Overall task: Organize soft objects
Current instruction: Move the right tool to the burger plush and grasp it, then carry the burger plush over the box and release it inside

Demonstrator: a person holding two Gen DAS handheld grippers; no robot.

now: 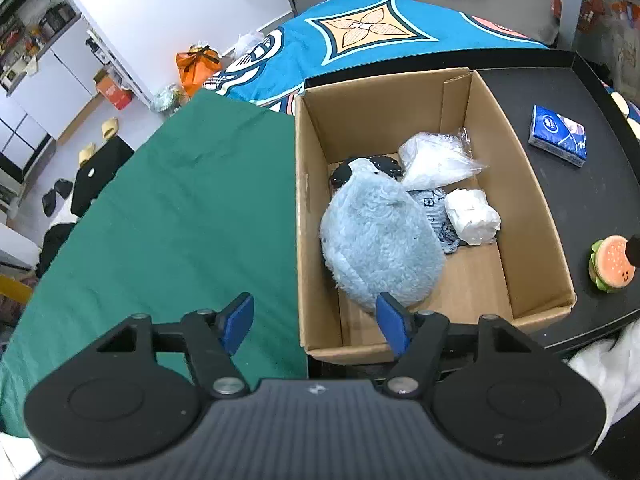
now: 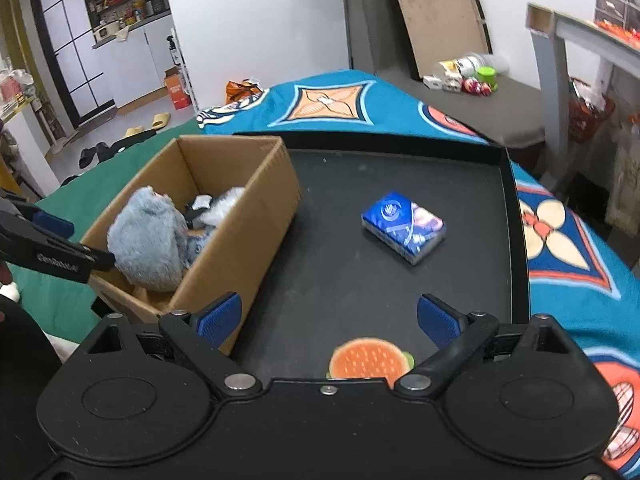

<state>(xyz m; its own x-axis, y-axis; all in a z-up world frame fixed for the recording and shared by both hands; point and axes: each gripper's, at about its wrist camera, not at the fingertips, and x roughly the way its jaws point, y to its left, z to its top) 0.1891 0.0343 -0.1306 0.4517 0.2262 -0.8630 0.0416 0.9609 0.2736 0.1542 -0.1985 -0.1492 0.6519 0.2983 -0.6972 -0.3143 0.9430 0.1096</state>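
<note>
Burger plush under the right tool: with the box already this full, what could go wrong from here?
The burger plush sits very close under the open right tool, so a grasp may catch only its edge. The blue fluffy plush fills much of the cardboard box, so later drops might perch and roll out.

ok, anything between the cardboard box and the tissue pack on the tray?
Nothing: bare black tray between the cardboard box and the blue tissue pack, clearest in the right wrist view.
</note>
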